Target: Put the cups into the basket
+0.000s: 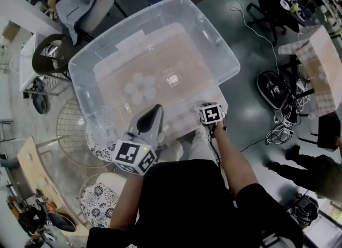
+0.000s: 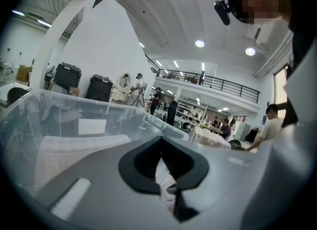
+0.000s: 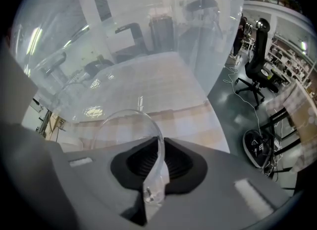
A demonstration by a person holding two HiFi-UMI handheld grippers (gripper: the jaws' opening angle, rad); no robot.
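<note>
A big clear plastic bin (image 1: 224, 54) stands on the checked cloth in front of me. Several clear cups (image 1: 140, 87) lie on its floor, and one more cup (image 1: 172, 79) stands apart to their right. My right gripper (image 1: 204, 107) points steeply down at the bin's near right corner. In the right gripper view it (image 3: 159, 144) is shut on the thin wall of a clear cup (image 3: 130, 125), whose rim arches up to the left of the jaws. My left gripper (image 1: 156, 108) reaches over the bin's near wall (image 2: 74, 120), jaws (image 2: 160, 142) together, with something white in the slit below the tips.
Left of the bin are a round wire rack (image 1: 72, 132), a dark chair (image 1: 49, 54) and patterned cushions (image 1: 101, 196). Cables and a black helmet-like object (image 1: 272, 89) lie on the floor at the right. A person (image 1: 312, 172) stands at the lower right.
</note>
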